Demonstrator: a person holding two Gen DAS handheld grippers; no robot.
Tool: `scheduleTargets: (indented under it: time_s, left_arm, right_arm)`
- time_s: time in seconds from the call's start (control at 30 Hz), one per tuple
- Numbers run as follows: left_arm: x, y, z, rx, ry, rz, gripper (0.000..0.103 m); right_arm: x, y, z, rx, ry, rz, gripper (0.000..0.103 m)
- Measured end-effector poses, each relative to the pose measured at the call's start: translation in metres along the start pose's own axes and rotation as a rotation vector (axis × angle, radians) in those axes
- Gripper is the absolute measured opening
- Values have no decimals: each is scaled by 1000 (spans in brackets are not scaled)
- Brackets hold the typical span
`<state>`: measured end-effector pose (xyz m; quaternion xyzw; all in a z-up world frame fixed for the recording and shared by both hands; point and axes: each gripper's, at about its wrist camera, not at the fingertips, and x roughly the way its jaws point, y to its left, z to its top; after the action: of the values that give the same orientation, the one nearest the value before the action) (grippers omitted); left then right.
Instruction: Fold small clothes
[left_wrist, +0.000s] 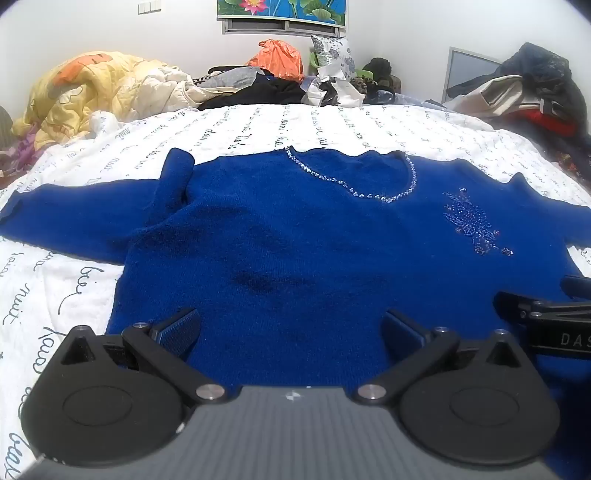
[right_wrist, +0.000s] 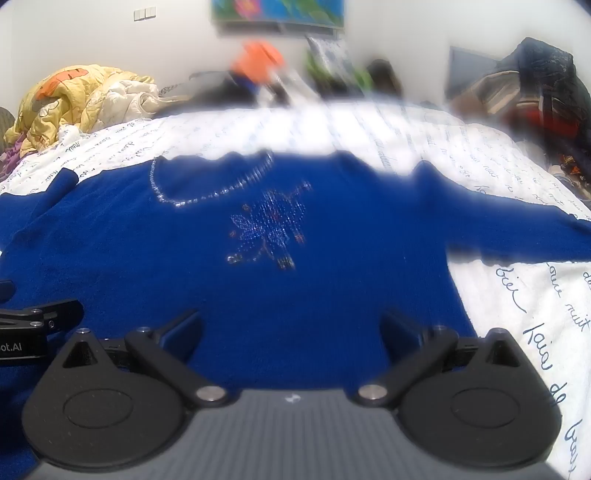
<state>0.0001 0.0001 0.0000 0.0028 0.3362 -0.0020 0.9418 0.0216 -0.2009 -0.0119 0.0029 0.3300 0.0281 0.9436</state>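
1. Left wrist view: a bed (left_wrist: 258, 122) with script-printed cover is seen sharply; the blue sweater (left_wrist: 295, 236) is spread flat, its left sleeve doubled back. The left gripper (left_wrist: 291, 326) is held wide above the hem.
2. Right wrist view: the background is blurred; the straight right sleeve is shown. The right gripper (right_wrist: 291, 326) is spread wide, nothing held.

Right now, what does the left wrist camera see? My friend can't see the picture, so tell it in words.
A blue sweater lies spread flat, front up, on a white blanket with dark handwriting. The left gripper is over its bottom edge, jaws wide open and holding nothing. Sparkly beads trim the collar, and a yellow quilt is heaped behind.
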Motion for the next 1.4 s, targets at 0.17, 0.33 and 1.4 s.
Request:
scheduleTargets:
  time_s: [0.17,0.33,1.4]
  left_arm:
    - [0,-1,0,3,0,2,103]
    - [0,-1,0,3,1,1,103]
    - [1,1,0,-2,-1,-7,103]
  right_arm:
    - [0,0,0,0,0,0,103]
    - [-1,-1,-1,6,-4,-3,103]
    - [1,-1,0,21,-6,-26,103]
